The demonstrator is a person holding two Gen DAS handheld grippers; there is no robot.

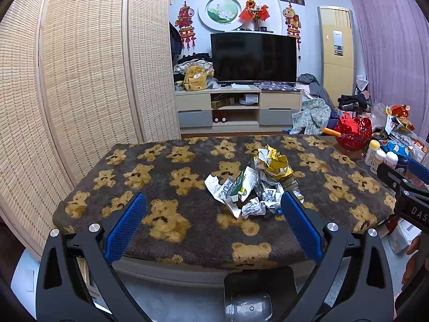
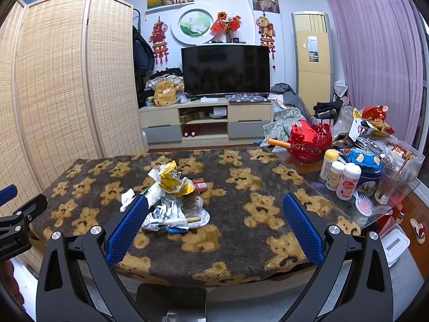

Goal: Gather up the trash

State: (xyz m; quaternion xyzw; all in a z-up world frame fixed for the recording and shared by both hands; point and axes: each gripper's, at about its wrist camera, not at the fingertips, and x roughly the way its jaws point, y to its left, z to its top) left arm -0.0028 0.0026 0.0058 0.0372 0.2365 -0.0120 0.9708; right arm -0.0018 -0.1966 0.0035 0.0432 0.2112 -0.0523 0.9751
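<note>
The left gripper [image 1: 213,209] is hanging spread wide over the near edge of a table, its blue-padded fingers [image 1: 126,225] gripping nothing. The right gripper [image 2: 214,212] is hovering beside it in the same released stance, jaws apart and bare, its fingertips framing the near part of the tabletop.

Ahead of both, a heap of trash [image 1: 254,185] is sitting on a brown teddy-bear blanket [image 1: 171,177] that is covering the table. In the left wrist view the heap is lying between the fingers and slightly toward the right one; in the right wrist view it is lying just past the left fingertip. The pile is mixing a crumpled yellow wrapper [image 2: 171,178], torn white paper [image 1: 214,185], a green-and-white packet [image 1: 241,185] and, at its near edge, a white pen-like stick [image 2: 171,222]. A small red container [image 2: 199,186] is resting just beside the heap.

At the table's right end, a red openwork basket [image 2: 311,139], three small bottles [image 2: 337,174], a blue tin [image 2: 370,179], a clear glass [image 2: 386,185] and a pink hairbrush [image 2: 364,205] are crowding together. Beyond, a dark television [image 2: 225,68] is standing on a low cabinet [image 2: 203,120], with a woven folding screen [image 2: 69,80] at left and purple curtains [image 2: 375,53] at right.
</note>
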